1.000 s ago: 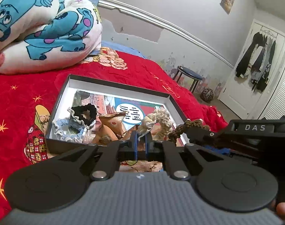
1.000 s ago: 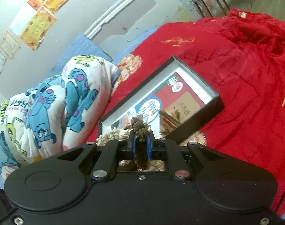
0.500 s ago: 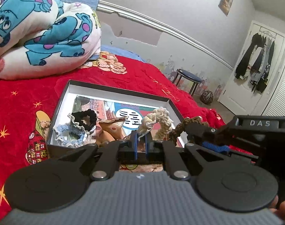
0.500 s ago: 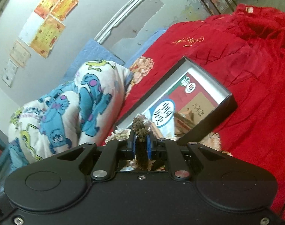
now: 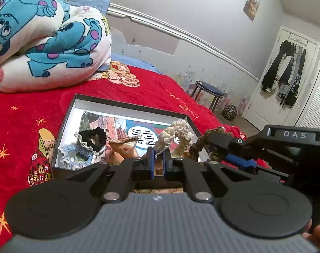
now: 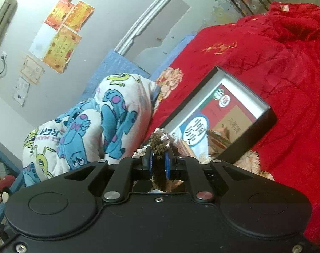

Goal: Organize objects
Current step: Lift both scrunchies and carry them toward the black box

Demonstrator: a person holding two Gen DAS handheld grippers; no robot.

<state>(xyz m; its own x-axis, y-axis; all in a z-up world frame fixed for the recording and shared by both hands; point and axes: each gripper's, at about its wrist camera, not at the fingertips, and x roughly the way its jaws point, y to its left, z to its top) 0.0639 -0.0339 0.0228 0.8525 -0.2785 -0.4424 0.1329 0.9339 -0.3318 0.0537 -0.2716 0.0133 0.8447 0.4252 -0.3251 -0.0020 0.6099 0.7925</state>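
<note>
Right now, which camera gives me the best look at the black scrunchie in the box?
The left wrist view: the black scrunchie lies in plain sight in the box, next to a light blue scrunchie. In the right wrist view it cannot be seen; the gripper body and the brown scrunchie cover that end of the box.

A bed with a red bedspread (image 5: 151, 88) and a folded cartoon-print quilt (image 5: 44, 40) stands against a pale wall (image 5: 181, 6) whose surface is peeling above a silver rail (image 5: 181, 34). Certificates and papers (image 6: 60, 29) hang on that wall. Beyond the bed stand a blue-topped stool (image 5: 210, 89) and a white door (image 5: 286, 80) hung with dark clothes (image 5: 286, 69).
</note>
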